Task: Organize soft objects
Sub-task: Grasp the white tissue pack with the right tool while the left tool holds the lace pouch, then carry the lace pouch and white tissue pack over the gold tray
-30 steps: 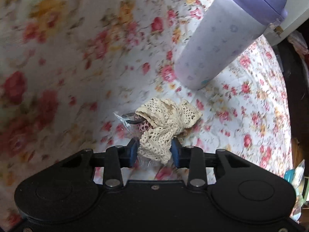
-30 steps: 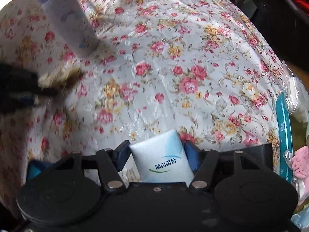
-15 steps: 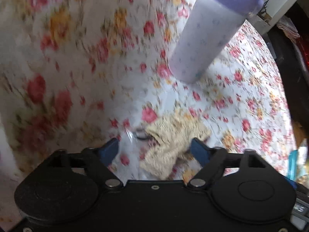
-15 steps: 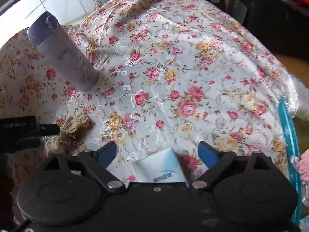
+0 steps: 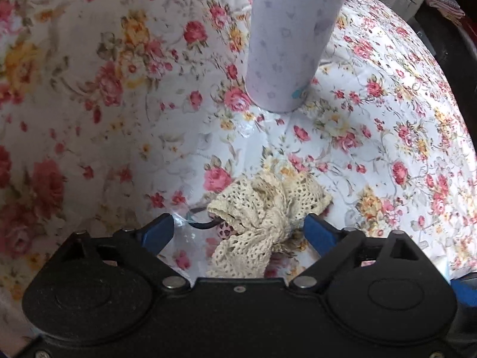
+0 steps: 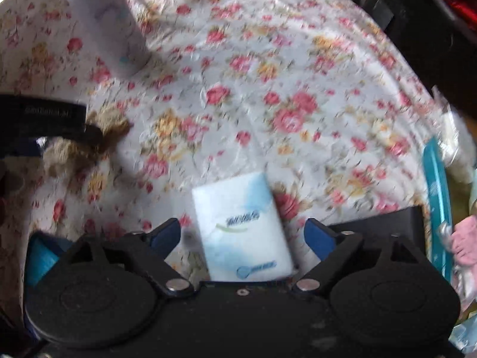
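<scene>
A cream lace bow (image 5: 268,205) in a clear wrapper lies on the flowered cloth (image 5: 387,119). My left gripper (image 5: 238,226) straddles it with its jaws opening, and the blue pads stand clear of the lace on both sides. In the right wrist view, a white and blue tissue pack (image 6: 235,200) lies flat on the cloth between the fingers of my right gripper (image 6: 243,232). Its jaws are closing, with a gap on each side of the pack. The same bow (image 6: 113,122) shows at the left of that view, under one left finger (image 6: 89,131).
A tall lilac tumbler (image 5: 292,38) stands upright on the cloth just beyond the bow, also the tumbler (image 6: 110,29) at upper left. A teal rim (image 6: 435,197) and a pink soft item (image 6: 465,238) lie at the right edge. Dark furniture borders the far right.
Both grippers have let go. The left jaws opened off the lace bow, which now rests on the cloth. The right jaws spread away from the tissue pack, which now lies flat.
</scene>
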Motion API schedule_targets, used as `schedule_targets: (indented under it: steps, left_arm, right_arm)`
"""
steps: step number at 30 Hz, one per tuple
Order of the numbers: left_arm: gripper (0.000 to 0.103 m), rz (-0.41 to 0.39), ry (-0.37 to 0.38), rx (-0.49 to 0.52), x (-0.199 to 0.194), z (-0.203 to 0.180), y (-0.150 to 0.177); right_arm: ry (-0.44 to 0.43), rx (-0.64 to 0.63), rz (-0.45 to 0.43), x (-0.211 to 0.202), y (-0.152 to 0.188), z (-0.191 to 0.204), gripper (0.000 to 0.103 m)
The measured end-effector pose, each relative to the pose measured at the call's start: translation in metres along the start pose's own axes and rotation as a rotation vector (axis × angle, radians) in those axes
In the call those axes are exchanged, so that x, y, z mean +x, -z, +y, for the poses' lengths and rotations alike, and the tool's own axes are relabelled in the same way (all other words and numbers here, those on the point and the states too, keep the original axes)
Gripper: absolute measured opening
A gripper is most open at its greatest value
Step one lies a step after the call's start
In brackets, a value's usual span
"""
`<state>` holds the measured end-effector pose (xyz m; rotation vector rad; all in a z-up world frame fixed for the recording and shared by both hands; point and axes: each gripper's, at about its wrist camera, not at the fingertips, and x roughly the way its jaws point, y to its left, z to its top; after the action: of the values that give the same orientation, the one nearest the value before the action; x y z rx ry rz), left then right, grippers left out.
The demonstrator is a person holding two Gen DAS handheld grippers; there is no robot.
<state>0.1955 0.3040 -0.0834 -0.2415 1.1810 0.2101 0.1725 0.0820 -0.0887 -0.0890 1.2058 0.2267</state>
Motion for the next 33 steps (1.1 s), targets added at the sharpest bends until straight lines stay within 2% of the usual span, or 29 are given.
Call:
schedule_targets:
  steps: [2,4,6,7,9,13,16,19,23,26,33]
  left_arm:
    - [0.082,0.016,0.014,-0.009,0.005,0.0,0.0]
    - [0.071,0.007,-0.006,0.004,0.007,-0.003,0.0]
    - [0.06,-0.024,-0.04,0.049,0.006,-0.012,0.002]
    - [0.059,-0.033,-0.046,0.059,0.006,-0.015,0.003]
    - [0.056,-0.047,-0.044,0.074,0.004,-0.018,0.006]
    - [0.054,-0.052,-0.03,0.051,-0.004,-0.008,0.011]
    - [0.054,-0.066,-0.064,0.017,-0.013,0.004,0.015]
    - [0.052,-0.086,-0.051,-0.034,-0.028,0.019,0.017]
    - [0.049,-0.12,-0.074,-0.054,-0.049,0.023,0.031]
    - [0.049,-0.107,-0.084,-0.066,-0.057,0.022,0.044]
    - [0.049,-0.143,-0.066,-0.079,-0.103,0.013,0.077]
  right_arm:
    - [0.016,-0.011,0.0,0.0,0.005,0.003,0.08]
    - [0.029,-0.024,-0.012,-0.005,0.008,0.005,0.062]
    - [0.008,-0.002,-0.017,-0.01,0.007,0.002,0.052]
    - [-0.012,0.02,-0.019,-0.014,0.006,-0.001,0.051]
    - [-0.038,0.058,-0.033,-0.021,0.003,-0.008,0.051]
    - [-0.031,0.096,-0.085,-0.047,0.0,-0.015,0.051]
    - [-0.046,0.106,-0.118,-0.071,0.002,-0.017,0.051]
    - [-0.051,0.094,-0.15,-0.096,0.011,-0.015,0.051]
    - [-0.064,0.092,-0.168,-0.121,0.028,-0.018,0.051]
    - [-0.084,0.104,-0.159,-0.13,0.044,-0.023,0.051]
    - [-0.108,0.123,-0.155,-0.149,0.085,-0.029,0.051]
